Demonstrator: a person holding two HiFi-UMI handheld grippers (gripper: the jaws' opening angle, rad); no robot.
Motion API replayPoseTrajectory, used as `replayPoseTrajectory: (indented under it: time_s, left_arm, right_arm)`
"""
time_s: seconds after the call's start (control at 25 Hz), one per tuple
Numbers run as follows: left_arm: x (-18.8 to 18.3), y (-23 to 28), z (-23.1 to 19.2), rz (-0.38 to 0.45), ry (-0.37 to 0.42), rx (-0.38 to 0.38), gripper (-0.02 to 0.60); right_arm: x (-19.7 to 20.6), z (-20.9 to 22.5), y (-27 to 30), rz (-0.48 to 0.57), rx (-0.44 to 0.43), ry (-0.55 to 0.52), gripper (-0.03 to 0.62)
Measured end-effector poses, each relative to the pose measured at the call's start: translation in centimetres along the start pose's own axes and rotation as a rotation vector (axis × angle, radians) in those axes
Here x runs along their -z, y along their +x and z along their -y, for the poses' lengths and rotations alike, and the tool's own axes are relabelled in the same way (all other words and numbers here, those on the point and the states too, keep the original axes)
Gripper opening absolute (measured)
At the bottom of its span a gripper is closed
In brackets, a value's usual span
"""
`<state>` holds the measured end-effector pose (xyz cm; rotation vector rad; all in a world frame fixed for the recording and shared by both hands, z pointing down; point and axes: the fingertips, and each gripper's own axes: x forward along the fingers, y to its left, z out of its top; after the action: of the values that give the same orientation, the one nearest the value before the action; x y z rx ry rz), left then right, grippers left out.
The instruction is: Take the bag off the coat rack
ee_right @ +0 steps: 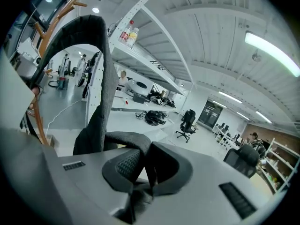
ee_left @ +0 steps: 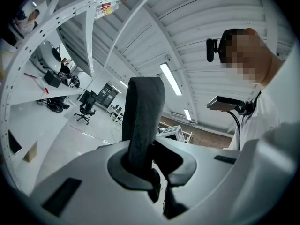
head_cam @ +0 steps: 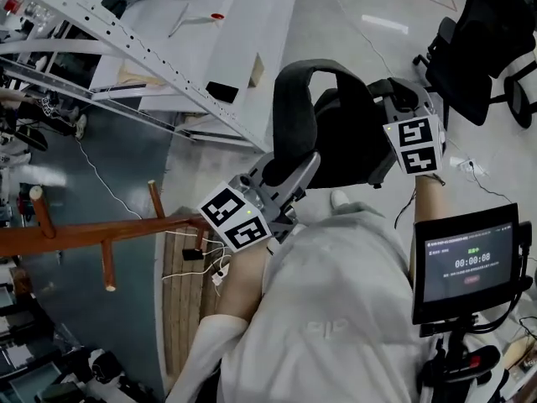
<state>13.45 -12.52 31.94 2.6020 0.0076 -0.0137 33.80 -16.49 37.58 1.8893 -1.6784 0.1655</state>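
A dark bag [head_cam: 346, 145] with a wide grey strap [head_cam: 295, 99] hangs in the air between my two grippers, away from the wooden coat rack [head_cam: 92, 233] at the left. My left gripper [head_cam: 288, 177] is shut on one end of the strap [ee_left: 143, 116], which rises upright from between its jaws [ee_left: 149, 165]. On the bag's far side, my right gripper [head_cam: 388, 107] is shut on the strap's other end. In the right gripper view the strap [ee_right: 101, 55] arches up and left from that gripper [ee_right: 140, 161], with the rack [ee_right: 43, 48] behind it.
A white perforated shelving frame [head_cam: 126, 40] and white tables [head_cam: 210, 32] stand at the upper left. A black office chair [head_cam: 478, 49] is at the upper right. A screen on a stand [head_cam: 466, 263] sits at my right side. Cables [head_cam: 201, 263] lie by the rack's base.
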Motion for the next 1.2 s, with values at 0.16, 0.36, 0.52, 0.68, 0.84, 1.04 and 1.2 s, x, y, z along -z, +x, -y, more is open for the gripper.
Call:
replayPoseTrajectory:
  time_s: [0.16,0.36,0.52,0.68,0.84,1.04,1.2]
  left_arm:
    - [1.3,0.7,0.2,-0.027,0.004,0.008,0.034]
    - [1.9,1.0,-0.3,-0.041,-0.025,0.004,0.034]
    - [2.1,1.4,-0.1,-0.049,-0.024,0.009,0.034]
    - [2.3,1.5,0.3,-0.054,-0.02,0.008,0.034]
    - [2.4,1.5,0.4,-0.054,-0.022,0.002,0.034]
    - [2.5,1.6,0.7,-0.047,-0.029,0.001,0.034]
    - [2.6,1.7,0.9,-0.044,-0.035,0.002,0.034]
  right_arm:
    - [1.5,0.2,0.2,-0.018,0.003,0.045,0.044]
    - [2.5,-0.4,0.3,-0.034,-0.015,0.049,0.043]
    - [3.1,-0.6,0.3,-0.049,-0.024,0.056,0.043]
    - [3.7,-0.5,0.0,-0.056,-0.022,0.066,0.043]
    - [3.9,-0.5,-0.2,-0.057,-0.025,0.066,0.043]
    - [3.8,-0.5,-0.5,-0.05,-0.026,0.065,0.043]
    - [4.0,-0.5,-0.5,-0.053,-0.032,0.07,0.043]
